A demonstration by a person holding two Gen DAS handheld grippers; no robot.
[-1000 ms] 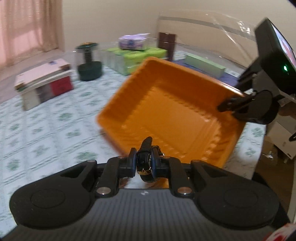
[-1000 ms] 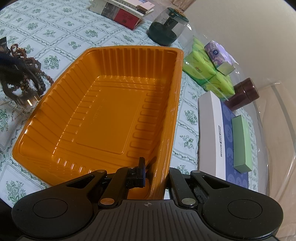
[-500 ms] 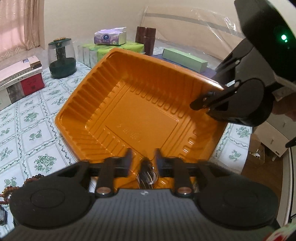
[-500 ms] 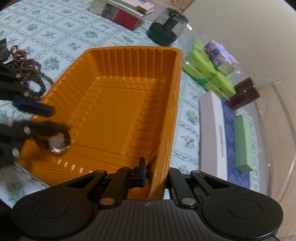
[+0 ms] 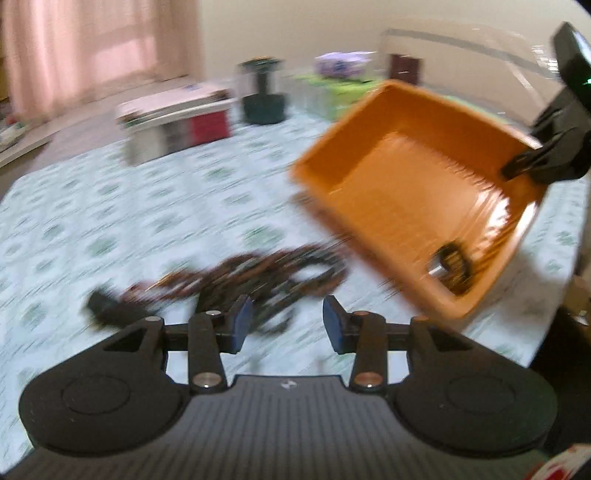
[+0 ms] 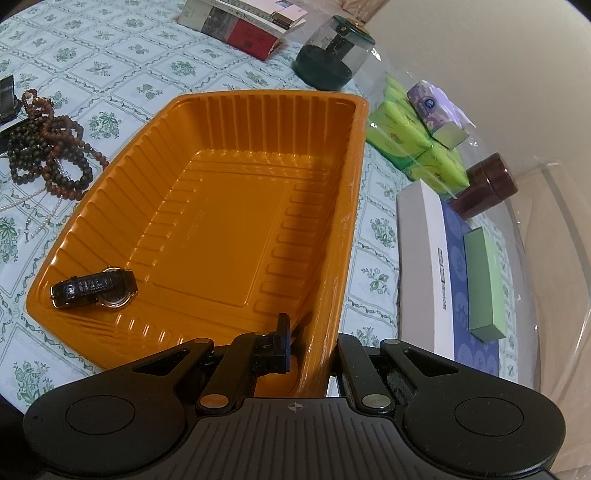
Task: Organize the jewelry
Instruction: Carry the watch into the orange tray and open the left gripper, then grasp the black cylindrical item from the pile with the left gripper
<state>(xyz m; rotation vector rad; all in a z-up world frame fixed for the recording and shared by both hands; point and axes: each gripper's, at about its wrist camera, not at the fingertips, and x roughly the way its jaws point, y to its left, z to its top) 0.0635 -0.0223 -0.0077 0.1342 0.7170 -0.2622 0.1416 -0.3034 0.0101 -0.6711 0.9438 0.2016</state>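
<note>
A wristwatch (image 6: 94,287) lies in the orange plastic tray (image 6: 236,236), at about 8 o'clock on its floor, close to the near left corner. It has a dark, glossy strap folded alongside a round metal case with a pale face. Nothing else is in the tray. The tray is a ribbed rectangular tub with sloping walls and a flat centre panel.

The right gripper (image 6: 308,343) pinches the tray's right-hand wall at about 5 o'clock, its jaws nearly together with the thin wall between them, one pad inside the tray and the other outside. In the left wrist view the tray (image 5: 417,206) is blurred and sits at 2 o'clock, with the watch (image 5: 452,264) a dark smear in its near corner and the right gripper (image 5: 524,166) clamped on its far rim.

The left gripper (image 5: 284,323) has just been opening its jaws; they stand moderately apart with nothing between them, over the worktop (image 5: 110,221) and clear of the tray.

A heap of bead necklaces (image 6: 48,147), dark brown and reddish, lies on the worktop's green-flowered cloth at 9 o'clock from the tray, with a thin string of pearls (image 6: 22,199) trailing beside it. At 12 o'clock stand a dark green jar (image 6: 332,55) and a stack of books (image 6: 243,22). At 2 o'clock are green tissue packs (image 6: 417,147), and at 3 o'clock a long white box (image 6: 424,266) with a small green box (image 6: 484,284) beside it.
</note>
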